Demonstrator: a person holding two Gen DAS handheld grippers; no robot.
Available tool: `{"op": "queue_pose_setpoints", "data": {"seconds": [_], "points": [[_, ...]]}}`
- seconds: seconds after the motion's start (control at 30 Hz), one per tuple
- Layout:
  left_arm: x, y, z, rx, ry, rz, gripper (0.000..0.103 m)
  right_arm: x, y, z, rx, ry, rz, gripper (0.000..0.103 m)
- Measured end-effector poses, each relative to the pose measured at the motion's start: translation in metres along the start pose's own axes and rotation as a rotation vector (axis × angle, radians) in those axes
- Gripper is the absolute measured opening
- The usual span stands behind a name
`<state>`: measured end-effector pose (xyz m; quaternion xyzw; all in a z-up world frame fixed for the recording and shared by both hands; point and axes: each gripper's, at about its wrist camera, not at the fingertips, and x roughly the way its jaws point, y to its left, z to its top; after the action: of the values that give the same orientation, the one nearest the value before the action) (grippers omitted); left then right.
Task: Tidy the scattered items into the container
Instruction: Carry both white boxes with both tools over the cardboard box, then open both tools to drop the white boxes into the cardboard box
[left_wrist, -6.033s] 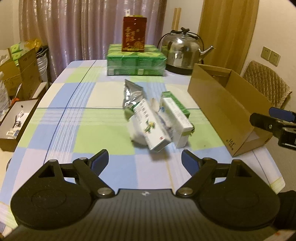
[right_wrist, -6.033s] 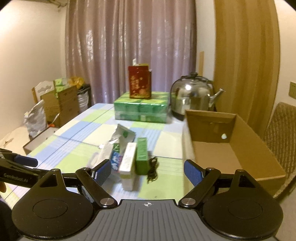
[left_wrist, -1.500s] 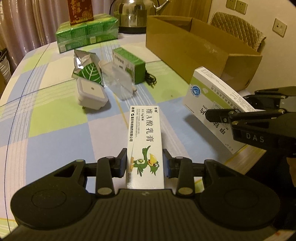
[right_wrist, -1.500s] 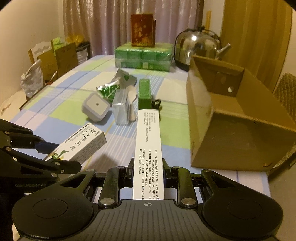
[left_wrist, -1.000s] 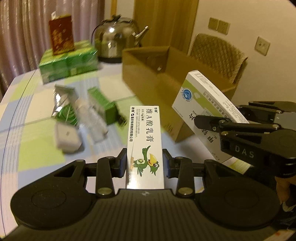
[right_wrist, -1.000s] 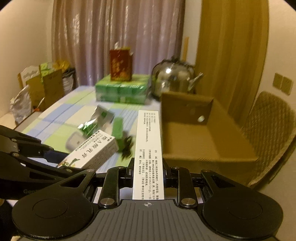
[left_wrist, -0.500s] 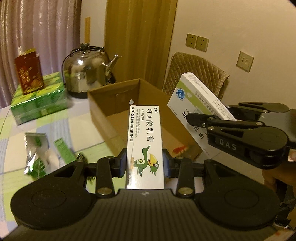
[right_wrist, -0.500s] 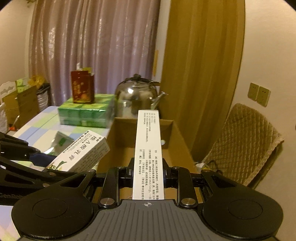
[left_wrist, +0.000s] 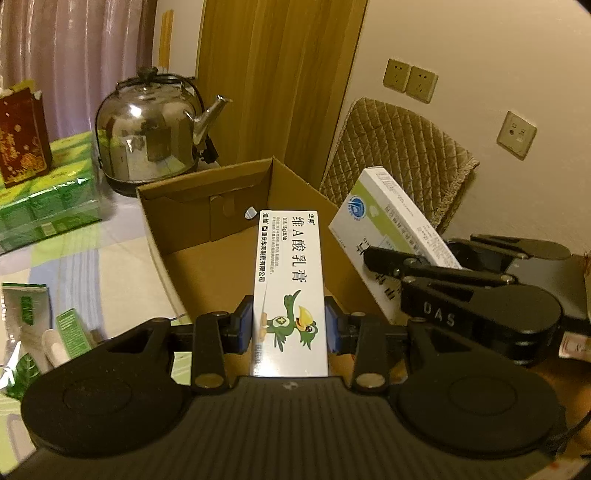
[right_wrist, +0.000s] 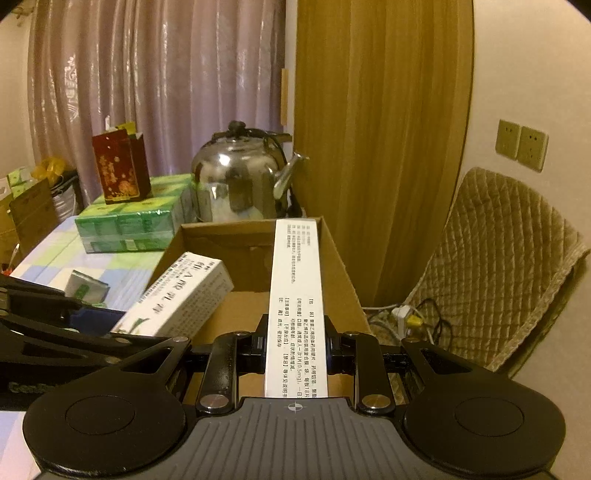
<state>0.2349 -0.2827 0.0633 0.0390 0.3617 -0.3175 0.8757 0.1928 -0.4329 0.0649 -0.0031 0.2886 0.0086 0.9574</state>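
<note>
While a checked cloth (left_wrist: 85, 258) covers the table, each gripper (left_wrist: 289, 328) (right_wrist: 295, 343) clamps a glossy carton (left_wrist: 290, 280) (right_wrist: 295, 295) over a matte cardboard box (left_wrist: 207, 221); steel kettle (left_wrist: 147, 129) at 11 o'clock.

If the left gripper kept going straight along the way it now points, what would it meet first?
Probably the floor of the open brown cardboard box: the left gripper, shut on the white carton with a green bird, aims down into it; depth is unclear.

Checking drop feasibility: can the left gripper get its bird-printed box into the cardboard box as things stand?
Probably yes: the left gripper, shut on the bird-printed box, faces the cardboard box's open top, with nothing blocking; the right gripper is beside it.
</note>
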Motion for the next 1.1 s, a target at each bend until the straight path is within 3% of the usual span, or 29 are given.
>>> {"op": "queue_pose_setpoints", "data": {"seconds": [0.23, 0.57, 0.73, 0.8, 1.1], "points": [[0.037, 0.007, 0.000, 0.017, 0.047, 0.026, 0.033, 0.025, -0.009, -0.004, 0.022, 0.036, -0.002, 0.022], [0.055, 0.013, -0.006, 0.019, 0.079, 0.038, 0.033, 0.037, -0.013, -0.011, 0.030, 0.058, 0.000, 0.022], [0.058, 0.010, -0.003, 0.028, 0.074, 0.056, 0.034, 0.036, -0.015, -0.011, 0.032, 0.059, -0.003, 0.022], [0.057, 0.009, -0.003, 0.033, 0.068, 0.059, 0.039, 0.034, -0.015, -0.011, 0.030, 0.055, -0.004, 0.022], [0.029, 0.017, 0.004, 0.024, 0.004, 0.083, 0.039, 0.030, -0.013, -0.010, 0.025, 0.057, 0.006, 0.022]]}}
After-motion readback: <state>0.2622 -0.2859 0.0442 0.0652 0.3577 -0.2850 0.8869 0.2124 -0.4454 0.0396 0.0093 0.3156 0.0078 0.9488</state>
